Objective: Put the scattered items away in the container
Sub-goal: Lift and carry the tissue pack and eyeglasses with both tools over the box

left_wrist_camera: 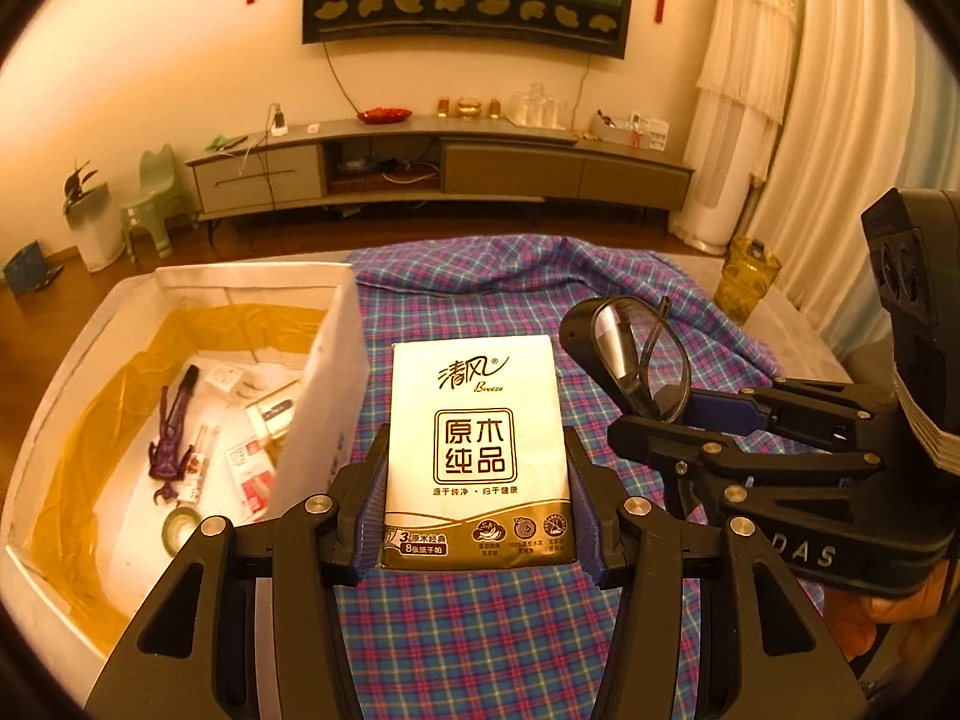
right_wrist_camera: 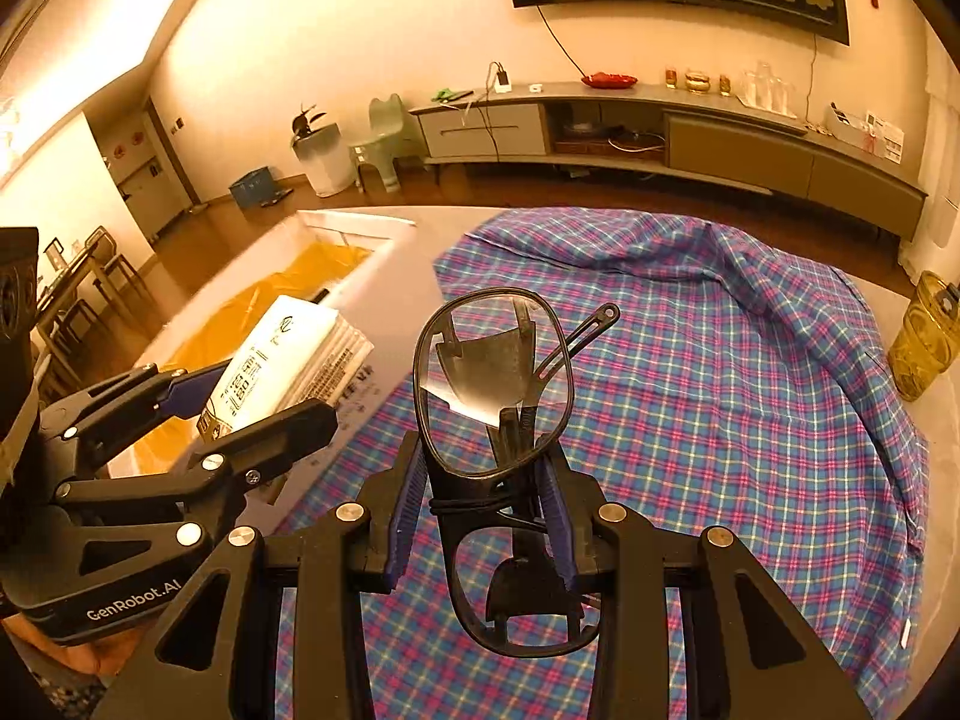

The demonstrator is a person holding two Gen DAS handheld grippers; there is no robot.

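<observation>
My left gripper (left_wrist_camera: 477, 510) is shut on a white and gold pack of tissues (left_wrist_camera: 477, 420), held above the plaid cloth (left_wrist_camera: 480, 630) just right of the white box (left_wrist_camera: 336, 348). My right gripper (right_wrist_camera: 483, 516) is shut on a pair of black-framed glasses (right_wrist_camera: 492, 384), held upright over the cloth (right_wrist_camera: 720, 420). The glasses (left_wrist_camera: 636, 354) and right gripper (left_wrist_camera: 672, 420) show at the right of the left wrist view. The left gripper (right_wrist_camera: 252, 402) with the tissue pack (right_wrist_camera: 282, 354) shows at the left of the right wrist view, near the box (right_wrist_camera: 360, 276).
The box has a yellow lining and holds several small items: a purple figure (left_wrist_camera: 171, 438), a tape roll (left_wrist_camera: 180, 528), small packets. A yellow-green glass (right_wrist_camera: 927, 336) stands at the table's right edge. A TV cabinet (left_wrist_camera: 444, 162) and a green stool (left_wrist_camera: 156, 204) stand beyond.
</observation>
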